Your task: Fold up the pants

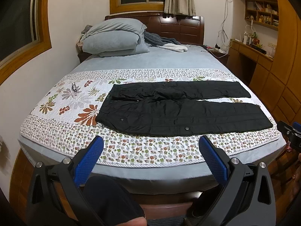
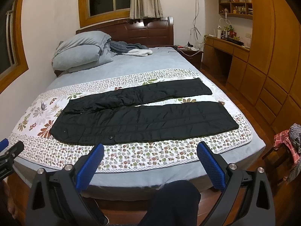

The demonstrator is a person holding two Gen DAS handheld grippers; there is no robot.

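Two grippers, left gripper [image 1: 150, 146] and right gripper [image 2: 150, 153], hovering near bed [image 1: 150, 177] edge, jaws spreading wide, holding nothing. Pants [image 1: 178, 109] lying flat, unfolded, on quilt [image 1: 131, 150]. Folding not begun; next: grasping near leg, bringing over far leg.

black quilted pants [image 1: 176, 109] spread flat, unfolded, on floral white quilt [image 1: 131, 150] over grey bed, waist at left. left gripper [image 1: 150, 141] blue-padded jaws wide apart, short of pants, empty.
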